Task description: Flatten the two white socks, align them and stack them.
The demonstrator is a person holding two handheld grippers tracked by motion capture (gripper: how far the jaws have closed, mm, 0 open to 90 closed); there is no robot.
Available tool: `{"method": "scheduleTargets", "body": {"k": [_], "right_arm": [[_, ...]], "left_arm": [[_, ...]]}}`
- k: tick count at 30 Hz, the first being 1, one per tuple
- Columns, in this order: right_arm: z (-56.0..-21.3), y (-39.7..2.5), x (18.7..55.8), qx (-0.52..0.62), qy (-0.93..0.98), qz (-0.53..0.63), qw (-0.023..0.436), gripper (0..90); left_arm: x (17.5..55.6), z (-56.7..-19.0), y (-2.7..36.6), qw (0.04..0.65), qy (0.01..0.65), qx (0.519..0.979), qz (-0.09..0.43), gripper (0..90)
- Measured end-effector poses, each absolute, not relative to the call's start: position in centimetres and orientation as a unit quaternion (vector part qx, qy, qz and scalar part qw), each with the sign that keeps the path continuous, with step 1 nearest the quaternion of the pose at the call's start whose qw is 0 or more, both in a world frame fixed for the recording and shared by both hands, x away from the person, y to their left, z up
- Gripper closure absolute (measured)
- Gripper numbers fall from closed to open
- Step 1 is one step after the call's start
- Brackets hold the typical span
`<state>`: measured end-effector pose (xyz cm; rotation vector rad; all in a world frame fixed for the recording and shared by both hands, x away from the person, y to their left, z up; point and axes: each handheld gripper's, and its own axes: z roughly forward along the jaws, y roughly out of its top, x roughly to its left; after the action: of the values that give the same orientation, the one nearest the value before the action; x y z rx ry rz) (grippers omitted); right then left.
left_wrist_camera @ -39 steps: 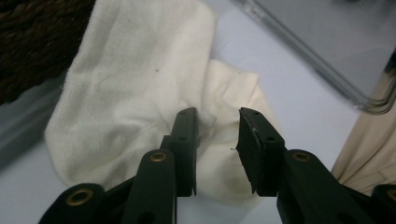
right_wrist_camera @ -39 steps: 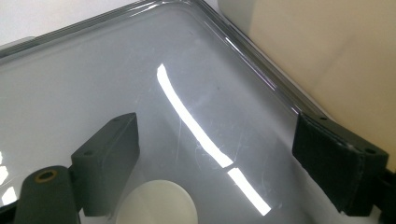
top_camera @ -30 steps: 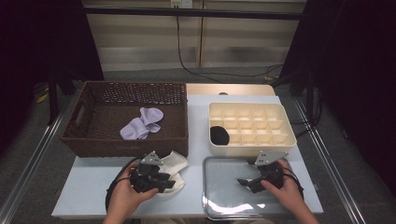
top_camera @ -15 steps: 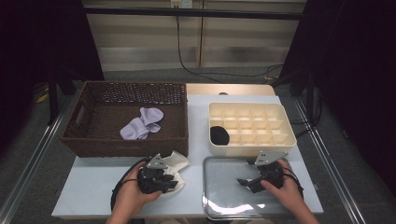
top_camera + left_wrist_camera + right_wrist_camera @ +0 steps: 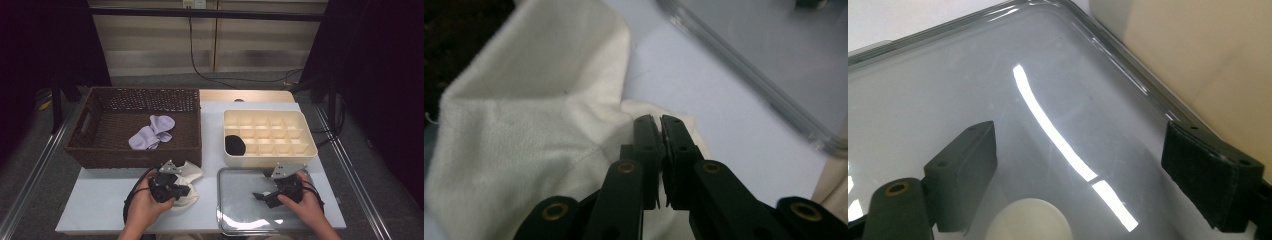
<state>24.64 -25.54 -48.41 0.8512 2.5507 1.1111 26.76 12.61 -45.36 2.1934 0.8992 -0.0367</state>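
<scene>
A white cloth lies crumpled on the pale table just in front of the wicker basket. My left gripper rests on it, held by a hand. In the left gripper view the jaws stand closed, pinching a fold of the white cloth. My right gripper hovers low over the metal tray at the front right. Its jaws are wide apart with only the shiny tray between them.
A brown wicker basket at the back left holds lavender socks. A cream compartment box stands behind the tray, with a black sock in one front cell. Its wall is close beside my right gripper.
My left gripper has shifted slightly right on the white cloth, and the cloth has bunched a little. The right gripper has stayed over the tray.
</scene>
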Motion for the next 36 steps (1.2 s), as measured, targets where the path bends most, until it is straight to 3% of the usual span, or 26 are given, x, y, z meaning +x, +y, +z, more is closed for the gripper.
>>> {"method": "scheduleTargets", "body": {"k": [5, 15, 22, 31, 36], "right_arm": [[-48.4, -25.3, 24.7, 0.284, 0.873, 0.380, 0.113, 14.2], [-48.0, -23.1, 24.0, 0.257, 0.879, 0.392, 0.087, 14.6], [-47.9, -20.2, 23.7, 0.230, 0.881, 0.407, 0.066, 24.3], [-47.5, -20.2, 23.9, 0.236, 0.876, 0.416, 0.062, 24.5], [-47.8, -20.7, 24.1, 0.243, 0.879, 0.405, 0.070, 24.1]], "left_arm": [[27.7, -45.4, 12.7, 0.406, 0.372, 0.835, -0.008, 86.5], [28.1, -45.9, 12.5, 0.402, 0.379, 0.833, -0.019, 86.3], [28.3, -45.7, 12.2, 0.405, 0.384, 0.830, -0.019, 86.3], [28.5, -45.3, 10.8, 0.425, 0.369, 0.827, -0.016, 86.1], [28.1, -44.8, 10.6, 0.425, 0.336, 0.840, -0.010, 71.4]]}}
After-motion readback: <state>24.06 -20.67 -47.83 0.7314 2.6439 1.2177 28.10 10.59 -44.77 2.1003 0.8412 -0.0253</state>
